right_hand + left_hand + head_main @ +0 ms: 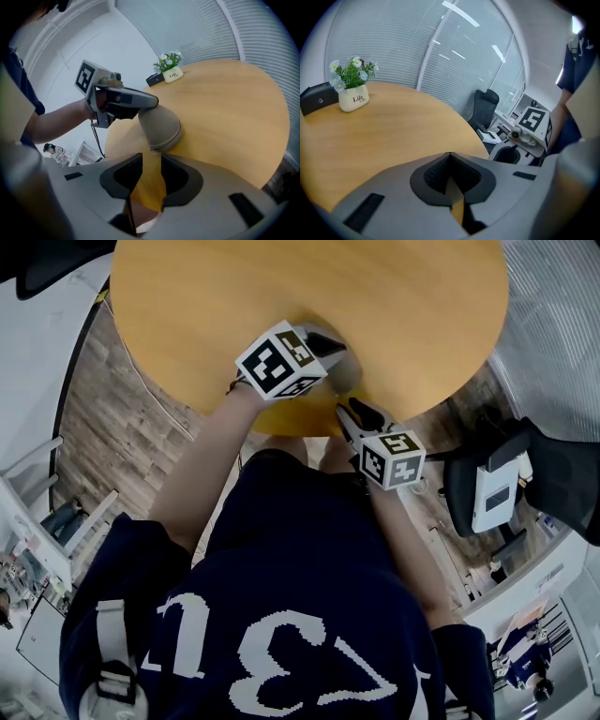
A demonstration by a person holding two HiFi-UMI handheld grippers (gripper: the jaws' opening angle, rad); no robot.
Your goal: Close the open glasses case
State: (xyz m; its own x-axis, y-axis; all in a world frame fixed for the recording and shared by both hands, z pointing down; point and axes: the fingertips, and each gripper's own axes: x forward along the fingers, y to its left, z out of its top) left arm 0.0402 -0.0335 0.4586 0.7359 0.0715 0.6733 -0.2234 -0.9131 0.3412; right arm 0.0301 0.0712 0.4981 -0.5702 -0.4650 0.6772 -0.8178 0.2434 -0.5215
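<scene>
A grey glasses case [161, 127] lies closed on the round wooden table [216, 296], close to its near edge, also seen from the head view as case [345, 371]. My left gripper [151, 101] is shut with nothing between its jaws, and its dark fingertips rest over the case's top end. From its own view, the left gripper [450, 157] shows touching tips and only table beyond; the case is hidden beneath it. My right gripper [151, 159] is open and empty, just short of the case's near end, at the table edge [356, 411].
A white flower pot [353, 96] and a black box [318, 99] stand at the table's far side. A dark office chair [487, 486] sits to the right of the table. The person's body is close against the near edge.
</scene>
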